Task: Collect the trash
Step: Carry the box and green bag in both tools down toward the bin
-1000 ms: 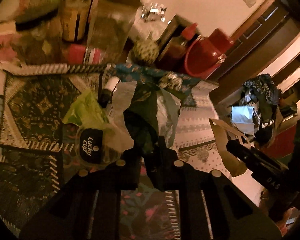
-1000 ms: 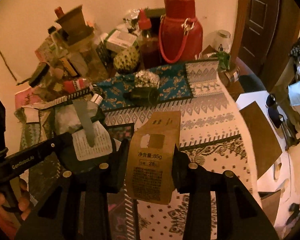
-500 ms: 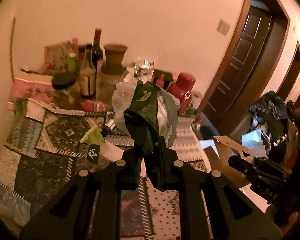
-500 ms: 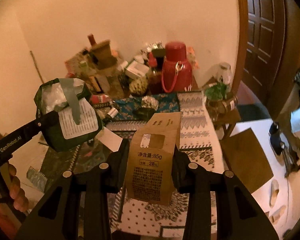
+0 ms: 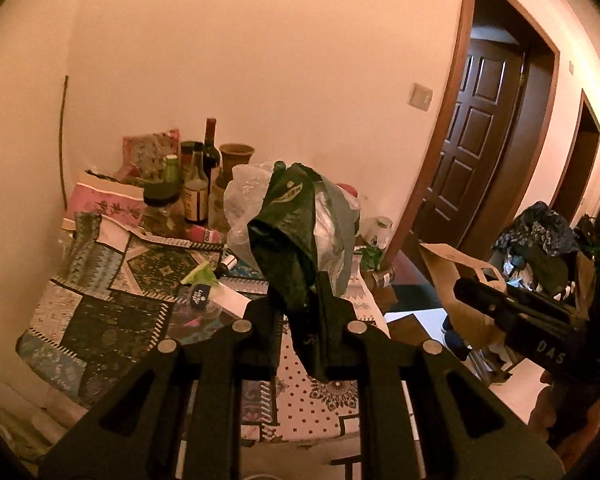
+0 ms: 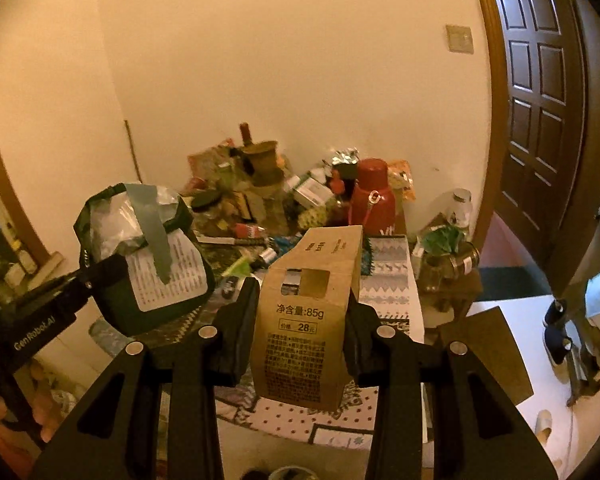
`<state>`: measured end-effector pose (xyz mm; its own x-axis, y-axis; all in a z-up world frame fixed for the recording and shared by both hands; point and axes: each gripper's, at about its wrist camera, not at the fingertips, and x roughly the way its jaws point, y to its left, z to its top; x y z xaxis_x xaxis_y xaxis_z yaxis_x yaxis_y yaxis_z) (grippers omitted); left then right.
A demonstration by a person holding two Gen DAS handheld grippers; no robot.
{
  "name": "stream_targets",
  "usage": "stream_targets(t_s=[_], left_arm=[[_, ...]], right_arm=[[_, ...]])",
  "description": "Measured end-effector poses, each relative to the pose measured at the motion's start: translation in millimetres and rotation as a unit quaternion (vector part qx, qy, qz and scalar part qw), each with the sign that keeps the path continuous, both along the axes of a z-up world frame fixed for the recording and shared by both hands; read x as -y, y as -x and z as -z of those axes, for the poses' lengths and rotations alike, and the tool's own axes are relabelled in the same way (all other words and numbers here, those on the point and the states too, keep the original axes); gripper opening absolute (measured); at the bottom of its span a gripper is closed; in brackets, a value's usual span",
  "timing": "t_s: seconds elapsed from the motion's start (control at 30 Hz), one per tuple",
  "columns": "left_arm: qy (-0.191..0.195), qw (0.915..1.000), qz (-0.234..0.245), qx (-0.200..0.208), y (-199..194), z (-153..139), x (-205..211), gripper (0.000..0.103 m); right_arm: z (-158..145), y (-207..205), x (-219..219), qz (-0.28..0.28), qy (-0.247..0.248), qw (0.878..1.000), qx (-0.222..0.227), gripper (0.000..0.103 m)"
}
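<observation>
My left gripper (image 5: 298, 312) is shut on a dark green snack bag (image 5: 288, 232) with crumpled clear plastic inside, held up in the air away from the table. The same bag (image 6: 144, 264) shows in the right wrist view at the left, white label outward. My right gripper (image 6: 300, 312) is shut on a brown paper carton (image 6: 308, 320) printed 85g, held upright. That carton (image 5: 456, 280) and the right gripper also show at the right of the left wrist view.
A table with a patterned cloth (image 5: 112, 308) stands against the wall, crowded at the back with bottles (image 5: 210, 160), jars and a red flask (image 6: 372, 196). A green wrapper and a cup (image 5: 202, 292) lie on it. A dark door (image 6: 540, 100) is at the right. Shoes lie on the floor.
Both grippers have pulled back and risen away from the table with their loads. The table now looks smaller and farther, and the wall and door fill more of both views.
</observation>
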<state>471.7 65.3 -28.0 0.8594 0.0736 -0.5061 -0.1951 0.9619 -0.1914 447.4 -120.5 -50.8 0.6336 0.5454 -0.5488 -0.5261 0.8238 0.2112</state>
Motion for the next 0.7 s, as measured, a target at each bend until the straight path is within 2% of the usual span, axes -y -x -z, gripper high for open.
stream_targets(t_s=[0.33, 0.7], left_arm=[[-0.004, 0.9988, 0.02, 0.044, 75, -20, -11, 0.014], [-0.007, 0.9981, 0.056, 0.023, 192, -5, -31, 0.014]], right_arm=[[-18, 68, -8, 0.011, -0.008, 1.0, 0.028, 0.034], [-8, 177, -27, 0.047, -0.011, 0.999, 0.012, 0.034]])
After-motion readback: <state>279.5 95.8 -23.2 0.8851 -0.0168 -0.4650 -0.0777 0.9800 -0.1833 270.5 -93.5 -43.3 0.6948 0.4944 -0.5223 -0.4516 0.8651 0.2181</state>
